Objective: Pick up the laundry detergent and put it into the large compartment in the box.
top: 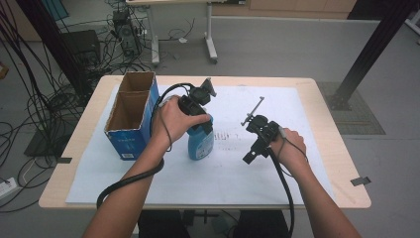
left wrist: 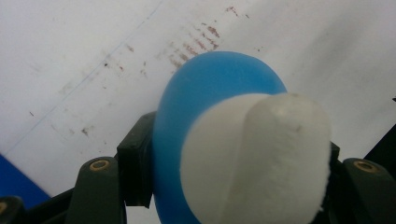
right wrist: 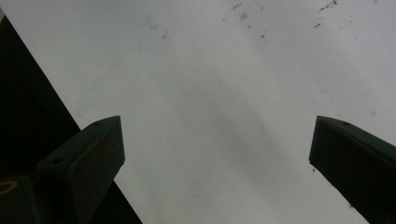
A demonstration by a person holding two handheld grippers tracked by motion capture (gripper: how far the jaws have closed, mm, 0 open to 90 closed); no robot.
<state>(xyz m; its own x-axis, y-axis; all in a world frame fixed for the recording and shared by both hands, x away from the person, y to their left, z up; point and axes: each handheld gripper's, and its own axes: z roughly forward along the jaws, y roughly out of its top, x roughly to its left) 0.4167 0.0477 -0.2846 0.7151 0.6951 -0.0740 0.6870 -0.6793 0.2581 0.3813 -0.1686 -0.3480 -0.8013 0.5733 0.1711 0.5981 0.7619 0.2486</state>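
Observation:
A blue plastic bottle (top: 200, 145) with a white cap stands upright on the white paper sheet (top: 233, 173), left of the middle. My left gripper (top: 200, 130) comes down on it from above and is shut on its top. In the left gripper view the black pads (left wrist: 135, 165) press both sides of the blue bottle (left wrist: 205, 88), just under the white cap (left wrist: 254, 158). My right gripper (top: 256, 152) hangs over the paper to the right of the bottle. In its own view the right gripper (right wrist: 217, 149) stands open, with bare paper between its fingers.
A blue cardboard box (top: 130, 119), open at the top and split into two compartments, stands just left of the bottle. The wooden table (top: 324, 106) reaches beyond the paper on all sides. Faint reddish marks (top: 225, 135) dot the paper between the grippers.

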